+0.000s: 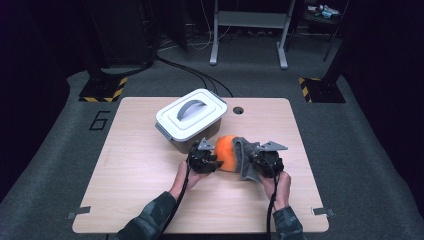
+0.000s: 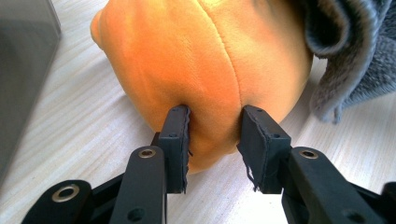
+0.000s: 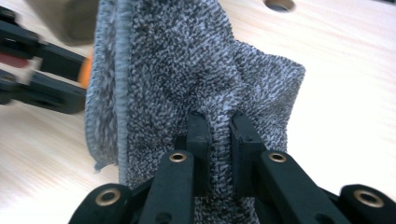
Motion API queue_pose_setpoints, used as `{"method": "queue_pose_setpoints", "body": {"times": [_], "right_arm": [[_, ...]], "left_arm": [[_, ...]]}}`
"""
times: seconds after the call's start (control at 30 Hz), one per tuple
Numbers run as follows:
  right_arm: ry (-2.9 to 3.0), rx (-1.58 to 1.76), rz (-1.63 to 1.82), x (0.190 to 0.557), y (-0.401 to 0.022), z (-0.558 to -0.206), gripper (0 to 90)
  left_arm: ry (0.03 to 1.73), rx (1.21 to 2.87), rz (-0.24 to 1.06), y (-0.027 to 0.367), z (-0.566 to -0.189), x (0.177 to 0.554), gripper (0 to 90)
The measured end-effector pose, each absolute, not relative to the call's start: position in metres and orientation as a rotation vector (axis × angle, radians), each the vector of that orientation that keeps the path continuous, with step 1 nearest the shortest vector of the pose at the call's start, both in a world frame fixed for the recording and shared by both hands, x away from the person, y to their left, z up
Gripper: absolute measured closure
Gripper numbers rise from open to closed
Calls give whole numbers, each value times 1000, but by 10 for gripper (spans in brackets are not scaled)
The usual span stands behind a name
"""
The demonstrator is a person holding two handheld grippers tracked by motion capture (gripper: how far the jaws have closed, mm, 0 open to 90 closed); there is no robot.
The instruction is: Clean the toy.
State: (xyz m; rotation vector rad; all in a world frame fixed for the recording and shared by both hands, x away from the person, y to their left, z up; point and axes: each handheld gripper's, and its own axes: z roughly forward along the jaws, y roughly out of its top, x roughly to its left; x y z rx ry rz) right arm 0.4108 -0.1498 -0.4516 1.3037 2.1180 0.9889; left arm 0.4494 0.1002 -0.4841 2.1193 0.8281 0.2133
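An orange plush toy lies on the wooden table, in front of a lidded box. My left gripper pinches its left side; in the left gripper view both pads dent the orange plush toy with a bulge of it squeezed between them, left gripper. A grey towel drapes against the toy's right side. My right gripper is shut on a fold of the grey towel, with the right gripper jaws nearly together around it.
A grey box with a white lid and handle stands just behind the toy. A round cable hole sits near the table's far edge. Bare table lies to the left and toward the front edge. A metal frame stands on the floor beyond.
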Motion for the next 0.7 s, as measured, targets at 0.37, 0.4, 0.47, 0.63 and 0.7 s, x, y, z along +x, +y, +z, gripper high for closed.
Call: {"method": "queue_pose_setpoints", "body": {"times": [0.37,0.4,0.47,0.63,0.7], "right_arm": [[2129,1248,1043,400,-140,-436,805],[2143,1220,1051,399,-134,-434,805],[2175,1186,1045,398,-120,-435,805],[2188,1213,1006,407,-121,-448,805],[2186,1228,1001,406,-128,-450,805]], "left_arm": [[851,2100,195,103,-486,452,622],[848,2107,193,103,-485,452,622],[858,2099,193,102,-486,452,623],[843,2106,201,102,-486,452,623],[843,2105,207,100,-486,452,624]]}}
